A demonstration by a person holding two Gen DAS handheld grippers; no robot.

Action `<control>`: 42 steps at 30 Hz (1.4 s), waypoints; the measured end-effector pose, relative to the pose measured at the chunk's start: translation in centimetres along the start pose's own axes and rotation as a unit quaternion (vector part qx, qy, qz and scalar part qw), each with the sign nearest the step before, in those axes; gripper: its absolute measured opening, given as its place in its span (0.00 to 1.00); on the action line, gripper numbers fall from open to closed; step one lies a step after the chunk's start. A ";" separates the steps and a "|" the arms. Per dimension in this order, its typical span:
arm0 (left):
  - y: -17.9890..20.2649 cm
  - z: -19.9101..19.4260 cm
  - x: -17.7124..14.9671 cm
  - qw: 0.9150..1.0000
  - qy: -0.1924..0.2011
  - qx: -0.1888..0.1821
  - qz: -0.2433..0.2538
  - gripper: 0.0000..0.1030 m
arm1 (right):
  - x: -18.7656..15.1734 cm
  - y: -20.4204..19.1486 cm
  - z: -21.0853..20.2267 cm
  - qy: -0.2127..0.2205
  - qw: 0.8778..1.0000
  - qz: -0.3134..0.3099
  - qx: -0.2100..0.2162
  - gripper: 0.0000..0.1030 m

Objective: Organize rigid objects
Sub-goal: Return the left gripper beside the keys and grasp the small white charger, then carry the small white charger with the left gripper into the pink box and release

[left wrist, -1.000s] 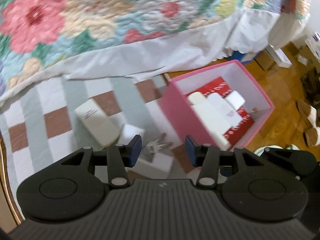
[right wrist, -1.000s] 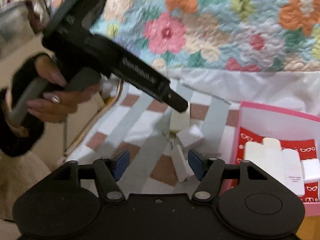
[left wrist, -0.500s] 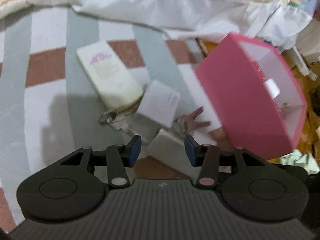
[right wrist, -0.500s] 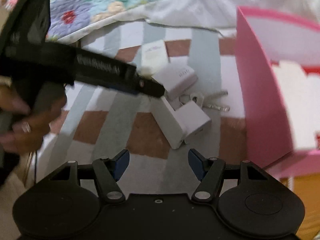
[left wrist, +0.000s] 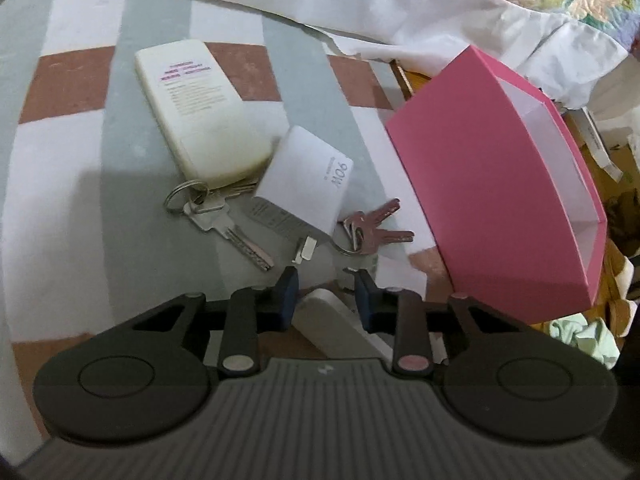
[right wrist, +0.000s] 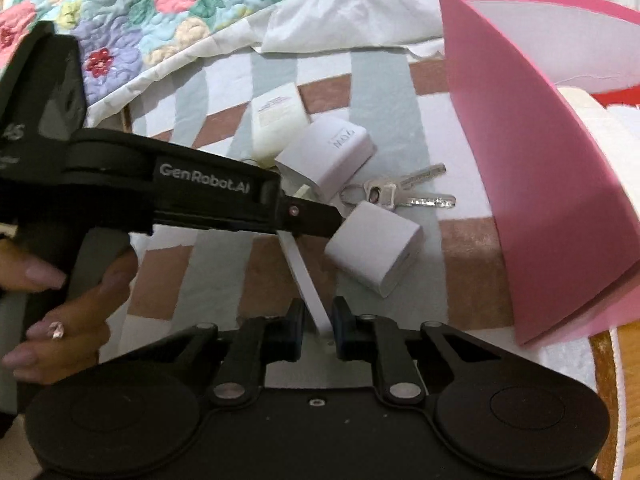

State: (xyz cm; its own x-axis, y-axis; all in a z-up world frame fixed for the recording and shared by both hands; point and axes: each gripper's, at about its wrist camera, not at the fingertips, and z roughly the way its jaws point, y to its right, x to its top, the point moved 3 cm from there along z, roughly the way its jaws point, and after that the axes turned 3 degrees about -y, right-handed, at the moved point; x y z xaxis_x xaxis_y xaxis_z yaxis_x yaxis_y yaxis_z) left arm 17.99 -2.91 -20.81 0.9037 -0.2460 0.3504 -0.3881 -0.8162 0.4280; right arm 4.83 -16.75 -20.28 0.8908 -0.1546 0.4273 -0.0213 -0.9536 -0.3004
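White rigid items lie on a checked cloth beside a pink box (left wrist: 500, 200), also in the right wrist view (right wrist: 540, 184). My right gripper (right wrist: 319, 314) is shut on a flat white slab (right wrist: 304, 276) standing on its edge. My left gripper (left wrist: 326, 286) is open, its fingers either side of the same slab's other end (left wrist: 332, 328). Ahead lie a white charger marked 90W (left wrist: 308, 176) (right wrist: 328, 152), a cream case (left wrist: 200, 112) (right wrist: 278, 120), a small white cube (right wrist: 374, 248), one key on a ring (left wrist: 224, 224) and a key bunch (left wrist: 372, 224) (right wrist: 404, 196).
A floral quilt and white sheet (right wrist: 200, 32) border the cloth at the back. The pink box holds white items on a red lining (right wrist: 600, 108). Wooden floor with clutter (left wrist: 600, 152) lies to the right. The left gripper's body (right wrist: 168, 192) crosses the right wrist view.
Both grippers have dropped low over the pile. The right gripper has closed on the white slab. The left gripper has moved forward around the slab's other end.
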 end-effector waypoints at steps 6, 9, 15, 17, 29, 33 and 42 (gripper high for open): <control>-1.0 -0.7 -0.5 0.999 0.002 -0.011 -0.039 0.30 | -0.2 -0.4 0.1 0.005 1.000 -0.019 -0.008 0.15; -1.0 -0.9 -0.8 0.999 -0.008 -0.018 -0.042 0.39 | -0.3 -0.1 0.2 0.006 1.000 -0.019 -0.004 0.13; -0.5 -1.2 -2.1 0.995 -0.017 -0.010 -0.094 0.40 | -0.5 -0.9 0.6 0.003 1.000 -0.027 0.003 0.10; -0.1 -1.2 -2.6 0.994 -0.024 -0.003 -0.108 0.39 | -0.7 -1.3 0.7 0.003 0.999 -0.037 0.011 0.09; 2.5 -4.3 -5.3 0.991 0.034 0.051 -0.122 0.29 | -1.3 -2.9 -1.7 0.021 0.993 -0.113 0.020 0.09; 4.5 -6.5 -4.8 0.991 0.047 0.061 -0.105 0.29 | -0.6 -3.1 -4.0 0.024 0.992 -0.116 0.036 0.10; 11.4 -11.4 -2.6 0.993 0.055 0.084 -0.059 0.30 | 0.5 -1.6 -11.2 0.084 0.987 -0.110 0.083 0.12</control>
State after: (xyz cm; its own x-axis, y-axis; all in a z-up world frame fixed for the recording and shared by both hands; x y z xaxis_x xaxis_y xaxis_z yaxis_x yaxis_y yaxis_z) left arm 9.18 -5.61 -7.35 0.9121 -0.0918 0.3996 -0.2364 -0.9140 0.3296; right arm 0.20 -18.24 -10.05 0.7781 -0.0022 0.6281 0.2507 -0.9158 -0.3137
